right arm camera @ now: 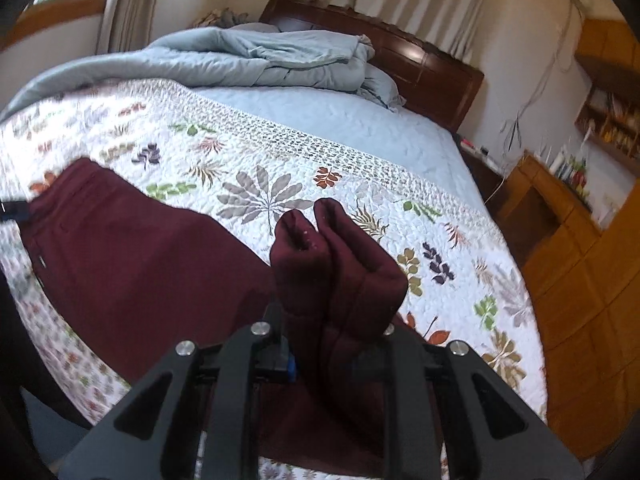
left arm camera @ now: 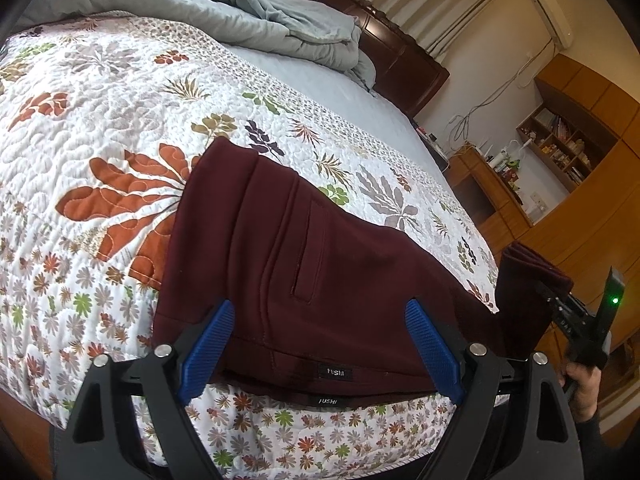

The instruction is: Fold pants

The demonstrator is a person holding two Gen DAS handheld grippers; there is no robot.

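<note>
Lying along the near edge of the floral quilt (left arm camera: 100, 128), the maroon pants (left arm camera: 288, 248) run lengthwise from left to right, waistband end at the left, legs stretching right toward the quilt's corner. At the left, the left gripper (left arm camera: 320, 340) hovers over the waistband with its blue fingers (left arm camera: 210, 354) spread wide apart, one on each side of the waistband end, clamping nothing. Farther right along the quilt's edge, the right gripper (right arm camera: 336, 344) is clamped tight on the leg ends (right arm camera: 340, 256), which stand bunched up above the quilt, cuffs pointing toward the headboard (right arm camera: 420, 68).
</note>
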